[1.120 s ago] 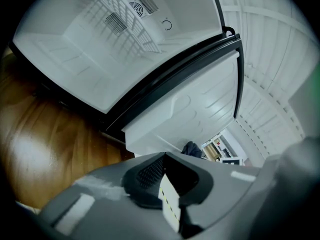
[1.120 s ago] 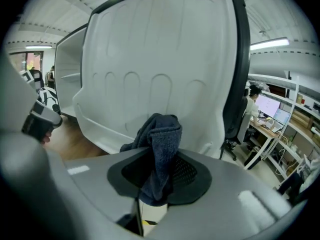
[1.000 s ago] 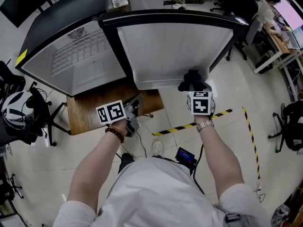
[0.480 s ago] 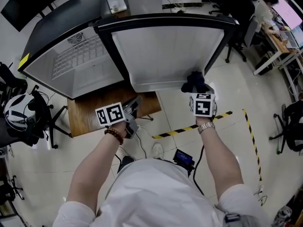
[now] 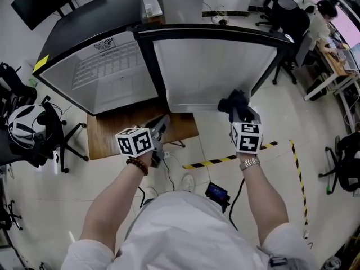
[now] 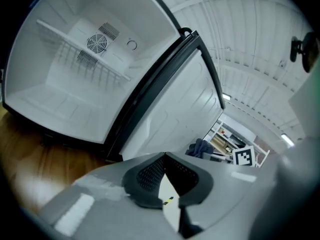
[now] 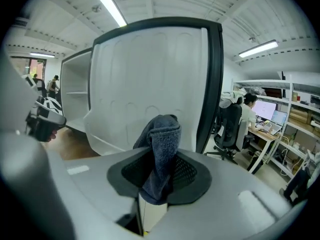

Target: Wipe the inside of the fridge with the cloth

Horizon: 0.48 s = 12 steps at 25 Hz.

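Cloth (image 7: 161,154) pinched, clearest in right gripper view.

head view steeply down over fridge (image 5: 104,75); gripper views low, near, share door (image 7: 150,79).

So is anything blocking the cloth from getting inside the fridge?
Nothing visible does. The fridge door stands wide open. The cloth, clamped in the right gripper, is beside the door's inner side, and the fridge's inside lies open to its left.
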### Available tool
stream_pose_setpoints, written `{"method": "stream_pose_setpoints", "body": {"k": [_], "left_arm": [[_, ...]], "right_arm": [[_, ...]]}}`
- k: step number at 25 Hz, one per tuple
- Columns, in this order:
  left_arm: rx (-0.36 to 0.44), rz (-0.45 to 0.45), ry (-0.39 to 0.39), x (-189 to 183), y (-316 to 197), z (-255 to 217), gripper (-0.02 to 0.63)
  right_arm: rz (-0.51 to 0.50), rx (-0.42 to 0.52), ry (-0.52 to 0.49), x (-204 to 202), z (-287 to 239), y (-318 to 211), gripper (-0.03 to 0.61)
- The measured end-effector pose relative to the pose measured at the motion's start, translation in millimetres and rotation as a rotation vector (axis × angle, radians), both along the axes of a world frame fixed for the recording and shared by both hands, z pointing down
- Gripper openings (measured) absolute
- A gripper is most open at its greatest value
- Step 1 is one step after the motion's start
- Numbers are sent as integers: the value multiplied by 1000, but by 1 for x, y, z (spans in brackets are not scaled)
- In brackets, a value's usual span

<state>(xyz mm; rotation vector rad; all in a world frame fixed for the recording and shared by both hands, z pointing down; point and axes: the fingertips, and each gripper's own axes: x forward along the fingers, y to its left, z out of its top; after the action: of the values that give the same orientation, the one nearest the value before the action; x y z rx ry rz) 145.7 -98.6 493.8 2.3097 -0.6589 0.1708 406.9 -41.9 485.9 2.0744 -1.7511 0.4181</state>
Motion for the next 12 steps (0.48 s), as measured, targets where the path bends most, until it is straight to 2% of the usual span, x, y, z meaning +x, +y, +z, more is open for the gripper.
{"method": "stream_pose_setpoints", "body": {"k": [4,12], "left_arm": [[116,-8,-34,-21,1,-25,6],[364,-49,-134,-102,11,-82,6]], "right_arm": [[-106,70,1,-48,-32,-3,91],[-376,193,-13,-192,-95,-8,91]]}}
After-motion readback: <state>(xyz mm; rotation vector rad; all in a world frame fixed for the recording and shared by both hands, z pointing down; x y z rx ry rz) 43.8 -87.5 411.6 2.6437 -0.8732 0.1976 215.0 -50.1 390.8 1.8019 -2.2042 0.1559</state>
